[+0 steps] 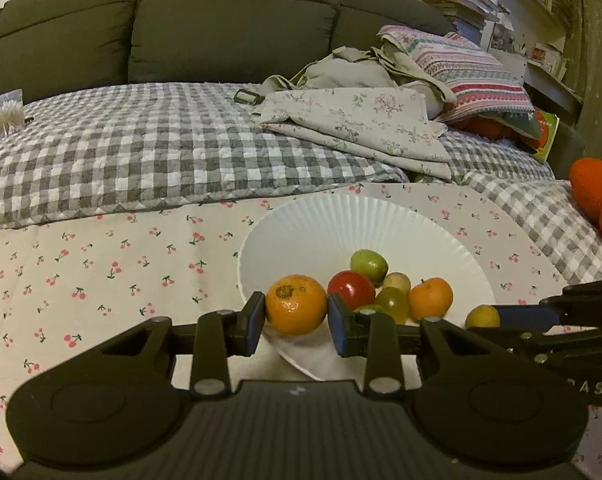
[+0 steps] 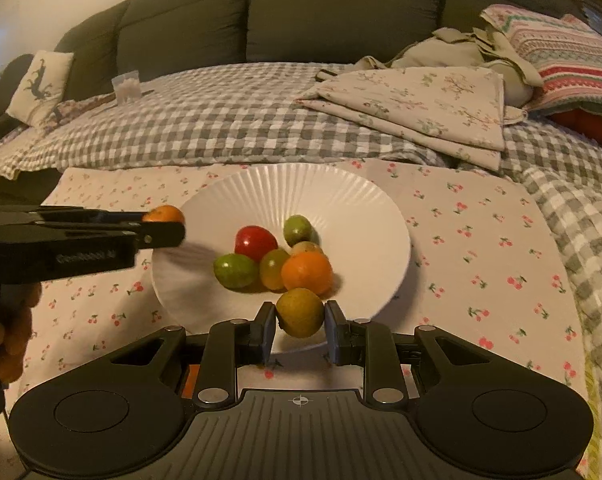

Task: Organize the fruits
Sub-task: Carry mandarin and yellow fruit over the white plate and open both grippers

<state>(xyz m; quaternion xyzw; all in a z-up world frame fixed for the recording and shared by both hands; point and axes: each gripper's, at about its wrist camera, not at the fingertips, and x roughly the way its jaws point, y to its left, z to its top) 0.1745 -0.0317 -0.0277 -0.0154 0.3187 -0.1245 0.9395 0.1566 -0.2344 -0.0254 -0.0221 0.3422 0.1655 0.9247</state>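
Note:
A white ribbed plate lies on a cherry-print cloth. It holds a red tomato, a second orange and several small green and yellow-green fruits. My left gripper is shut on an orange above the plate's left rim. My right gripper is shut on a yellow-green fruit above the plate's near rim.
The cherry-print cloth lies on a grey checked quilt before a dark sofa. Folded floral cloth and a striped pillow lie at the back right. A clear toothpick jar stands far left.

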